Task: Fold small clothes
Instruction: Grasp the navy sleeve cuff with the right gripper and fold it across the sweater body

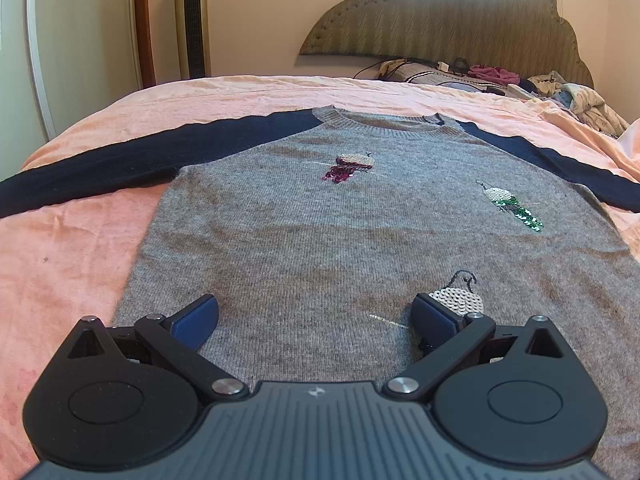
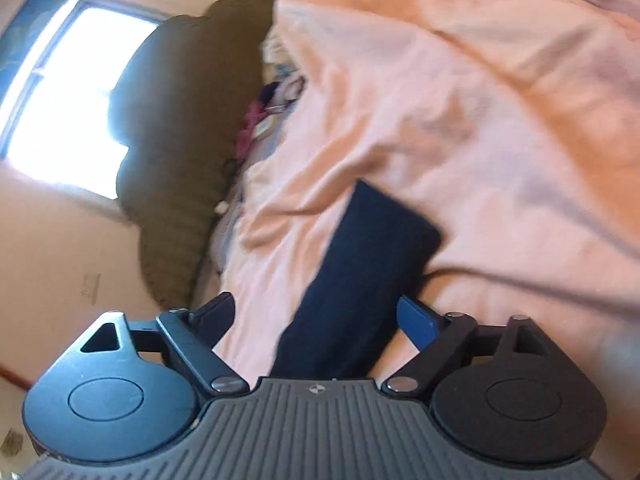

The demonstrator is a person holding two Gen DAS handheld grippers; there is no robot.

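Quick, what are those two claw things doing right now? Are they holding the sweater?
Left gripper: open above the grey sweater, holding nothing.
Right gripper: open, its fingers either side of the dark sleeve, not pressing on it.

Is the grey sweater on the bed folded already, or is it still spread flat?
Spread flat. The grey sweater lies front up on the pink sheet, both dark sleeves stretched outward; no fold shows.
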